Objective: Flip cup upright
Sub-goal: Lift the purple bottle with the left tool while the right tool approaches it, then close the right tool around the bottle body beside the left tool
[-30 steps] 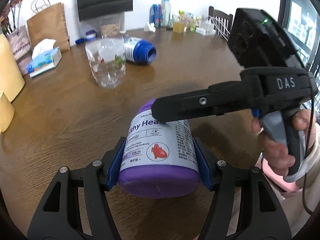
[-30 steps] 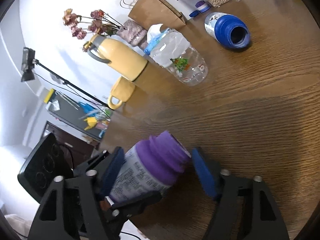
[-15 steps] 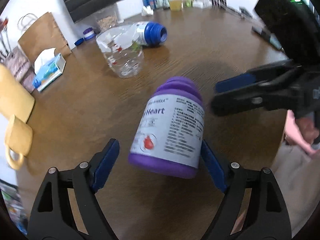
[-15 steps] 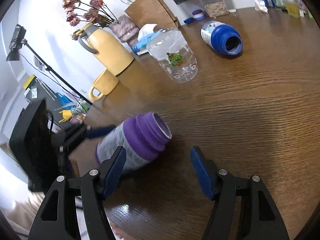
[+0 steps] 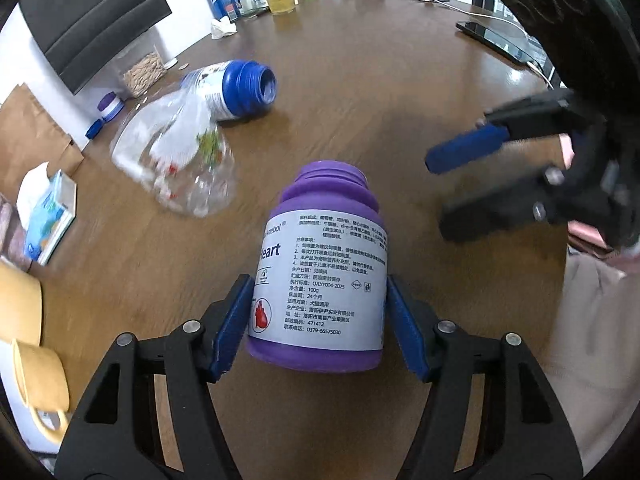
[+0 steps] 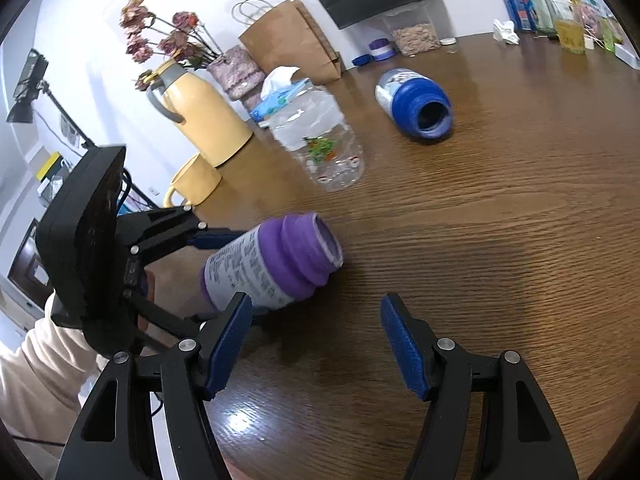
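A purple bottle with a white label (image 5: 320,276) lies on its side on the wooden table (image 5: 380,80), open mouth pointing away. My left gripper (image 5: 318,320) has its blue pads on both sides of the bottle's lower body, shut on it. In the right wrist view the bottle (image 6: 276,268) is tilted, mouth toward the right. My right gripper (image 6: 316,340) is open and empty, just right of the bottle; it shows in the left wrist view (image 5: 460,184) at the right.
A clear plastic jar (image 5: 176,164) and a blue-necked bottle (image 5: 240,88) lie on the table farther back. A yellow thermos (image 6: 200,116), yellow mug (image 6: 196,182), tissue box (image 5: 48,216), paper bag (image 6: 292,44) and a phone (image 5: 496,40) stand around the edges.
My right gripper let go of the bottle's neck and pulled back to the right. My left gripper opened, then closed on the bottle's body again as the view swung.
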`<action>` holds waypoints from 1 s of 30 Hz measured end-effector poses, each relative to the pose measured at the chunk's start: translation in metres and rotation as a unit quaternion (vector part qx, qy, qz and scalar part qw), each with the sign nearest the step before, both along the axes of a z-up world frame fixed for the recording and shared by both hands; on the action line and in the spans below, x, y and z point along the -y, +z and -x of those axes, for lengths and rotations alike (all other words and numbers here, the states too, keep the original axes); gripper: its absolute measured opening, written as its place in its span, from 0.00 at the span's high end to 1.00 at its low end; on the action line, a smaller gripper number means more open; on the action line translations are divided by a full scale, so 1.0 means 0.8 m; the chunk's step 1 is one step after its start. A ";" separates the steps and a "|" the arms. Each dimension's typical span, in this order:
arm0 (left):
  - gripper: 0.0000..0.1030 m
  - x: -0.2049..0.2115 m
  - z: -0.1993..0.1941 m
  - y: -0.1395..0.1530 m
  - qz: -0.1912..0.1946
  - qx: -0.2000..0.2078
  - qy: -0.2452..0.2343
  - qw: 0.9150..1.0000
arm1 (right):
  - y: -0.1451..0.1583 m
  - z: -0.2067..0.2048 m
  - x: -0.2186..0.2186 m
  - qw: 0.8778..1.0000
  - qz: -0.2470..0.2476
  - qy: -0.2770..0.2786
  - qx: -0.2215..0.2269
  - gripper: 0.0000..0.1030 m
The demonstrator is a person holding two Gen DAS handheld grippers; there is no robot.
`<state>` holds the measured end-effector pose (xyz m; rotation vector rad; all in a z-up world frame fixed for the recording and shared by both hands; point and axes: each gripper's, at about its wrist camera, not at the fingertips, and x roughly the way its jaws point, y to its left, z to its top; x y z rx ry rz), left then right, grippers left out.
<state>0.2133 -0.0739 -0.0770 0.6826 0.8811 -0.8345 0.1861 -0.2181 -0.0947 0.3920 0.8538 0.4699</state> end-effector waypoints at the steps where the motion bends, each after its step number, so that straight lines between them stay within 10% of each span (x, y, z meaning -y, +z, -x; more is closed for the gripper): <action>1: 0.40 0.007 -0.003 -0.001 0.002 0.004 0.003 1.000 | 0.000 -0.001 0.006 1.000 -0.001 -0.004 0.001 0.30; 18: 0.40 0.080 -0.011 0.031 0.087 0.031 0.010 0.996 | 0.006 -0.059 0.105 0.989 -0.144 -0.029 -0.011 0.31; 30: 0.41 0.077 -0.028 0.076 0.203 0.058 0.026 0.977 | 0.020 -0.102 0.133 0.966 -0.258 -0.027 -0.018 0.28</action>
